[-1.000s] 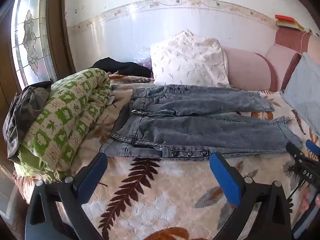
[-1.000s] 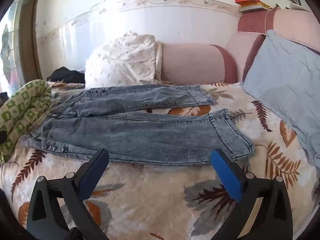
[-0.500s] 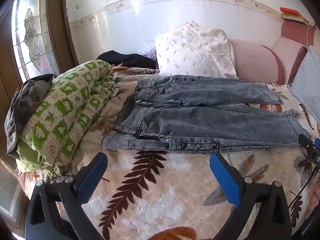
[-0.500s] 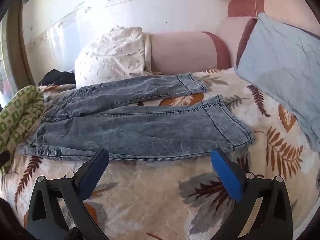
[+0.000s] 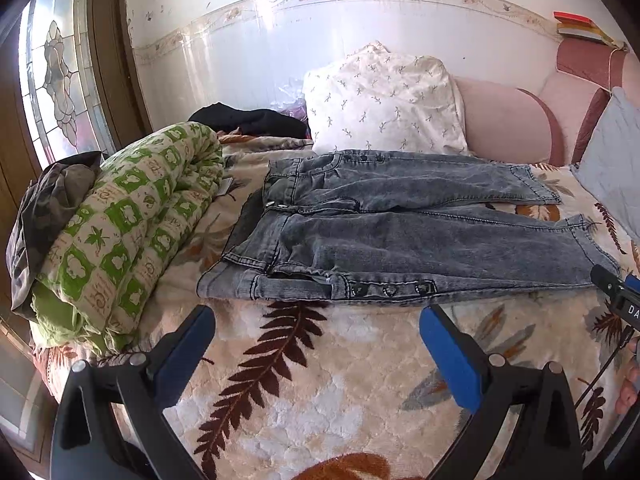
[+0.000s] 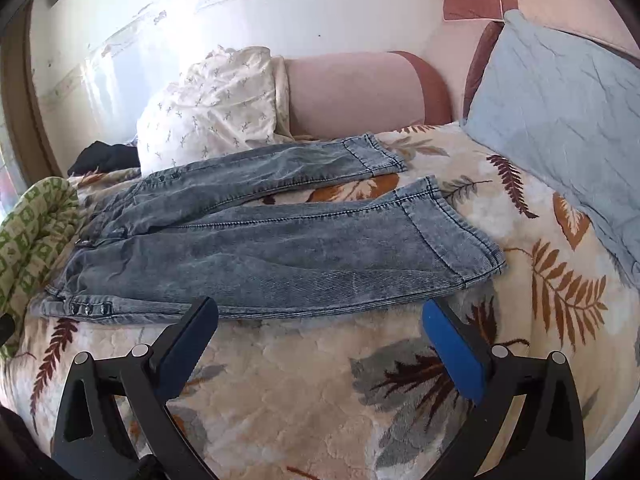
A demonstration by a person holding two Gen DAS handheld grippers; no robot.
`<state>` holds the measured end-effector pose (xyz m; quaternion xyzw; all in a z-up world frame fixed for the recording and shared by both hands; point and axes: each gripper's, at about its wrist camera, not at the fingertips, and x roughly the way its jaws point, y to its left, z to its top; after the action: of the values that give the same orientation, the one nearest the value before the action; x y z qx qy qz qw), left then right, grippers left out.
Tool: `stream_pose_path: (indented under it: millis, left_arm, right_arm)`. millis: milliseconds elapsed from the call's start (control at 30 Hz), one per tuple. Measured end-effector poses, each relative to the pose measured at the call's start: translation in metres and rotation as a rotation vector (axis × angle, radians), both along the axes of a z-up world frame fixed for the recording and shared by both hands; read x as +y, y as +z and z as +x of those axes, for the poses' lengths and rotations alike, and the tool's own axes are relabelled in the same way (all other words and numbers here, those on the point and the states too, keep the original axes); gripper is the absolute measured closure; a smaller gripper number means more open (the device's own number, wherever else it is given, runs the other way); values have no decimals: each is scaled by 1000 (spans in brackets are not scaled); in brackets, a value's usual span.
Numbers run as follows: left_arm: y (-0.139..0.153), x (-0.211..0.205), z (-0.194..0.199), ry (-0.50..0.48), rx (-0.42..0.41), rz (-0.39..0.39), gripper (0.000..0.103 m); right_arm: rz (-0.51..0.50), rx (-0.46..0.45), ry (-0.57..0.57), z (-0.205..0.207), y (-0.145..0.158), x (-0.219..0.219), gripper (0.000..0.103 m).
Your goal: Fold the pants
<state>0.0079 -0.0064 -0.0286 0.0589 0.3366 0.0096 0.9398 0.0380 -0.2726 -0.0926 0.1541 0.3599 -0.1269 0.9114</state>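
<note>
Grey-blue jeans (image 5: 400,236) lie spread flat on the leaf-patterned bedspread (image 5: 320,380), waistband to the left and both legs running to the right. My left gripper (image 5: 316,320) is open, hovering just in front of the waistband's near edge, holding nothing. In the right wrist view the jeans (image 6: 280,240) fill the middle, the near leg's hem at the right. My right gripper (image 6: 320,312) is open too, its tips just short of the near leg's lower edge. The right gripper's tip (image 5: 616,292) shows at the right edge of the left wrist view.
A rolled green-and-white quilt (image 5: 120,232) lies left of the jeans, with dark clothes beside it. A white patterned pillow (image 5: 384,100) and pink headboard cushions (image 6: 360,92) stand behind. A pale blue pillow (image 6: 560,120) leans at the right. A stained-glass window (image 5: 56,72) is far left.
Both grippers have moved forward toward the jeans, which now look larger and nearer. The jeans have not moved, and both grippers stay open.
</note>
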Motion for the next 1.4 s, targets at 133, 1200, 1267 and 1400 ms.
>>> stream_pose_path:
  millis: [133, 1200, 1267, 1400]
  left_arm:
    - [-3, 2, 3, 4, 11, -6, 0]
    - [-49, 120, 100, 188, 301, -381, 13]
    - [-56, 117, 104, 176, 339, -415, 19]
    - [-70, 112, 115, 164, 403, -458, 32]
  right_arm:
    - [-4, 4, 4, 0, -1, 0, 0]
    - [755, -64, -212, -14, -47, -124, 31]
    - [819, -78, -243, -17, -53, -135, 35]
    - [863, -62, -295, -15, -60, -150, 37]
